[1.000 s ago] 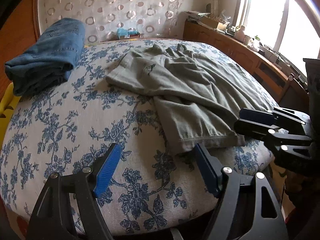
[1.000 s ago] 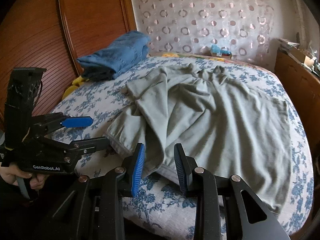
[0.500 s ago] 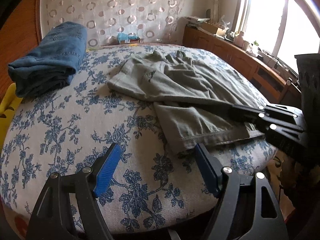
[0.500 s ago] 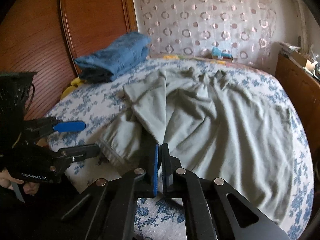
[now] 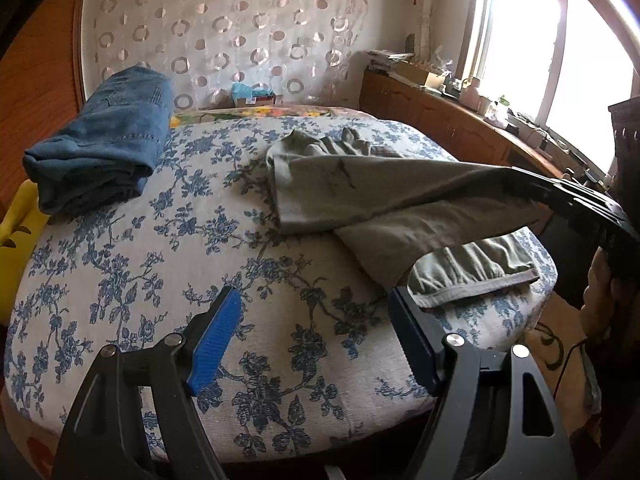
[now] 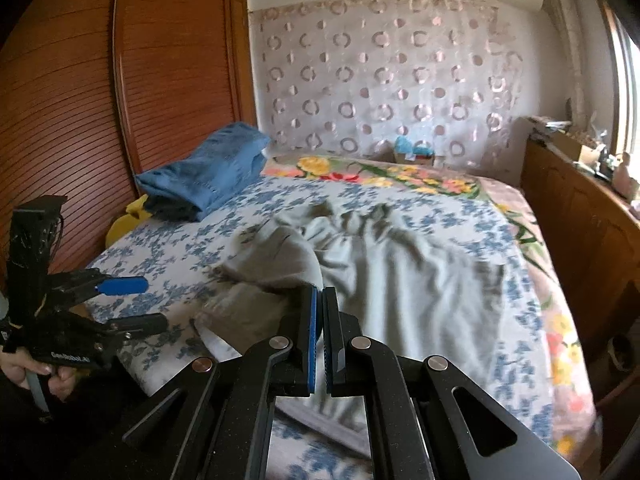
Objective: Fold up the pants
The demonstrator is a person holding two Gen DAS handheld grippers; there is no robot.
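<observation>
Grey-green pants [image 5: 384, 196] lie crumpled on the blue floral bed [image 5: 160, 264]; they also show in the right wrist view [image 6: 400, 276]. My right gripper [image 6: 320, 304] is shut on a fold of the pants and holds it lifted off the bed, so the cloth stretches up to it at the right of the left wrist view [image 5: 516, 176]. One cuffed leg end [image 5: 476, 276] hangs near the bed's front edge. My left gripper [image 5: 316, 320] is open and empty, low over the bed just left of that cuff; it also shows in the right wrist view [image 6: 132, 304].
Folded blue jeans [image 5: 100, 148] sit at the far left of the bed, with a yellow object [image 5: 16, 236] below them. A wooden wardrobe [image 6: 120, 80] stands left, a wooden cabinet [image 6: 580, 216] with clutter and a window [image 5: 560, 52] right. A floral blanket [image 6: 400, 176] covers the bed's far end.
My right gripper closed on the pants fold and has lifted it up and back, pulling the cloth off the bed. My left gripper stayed open and shifted slightly.
</observation>
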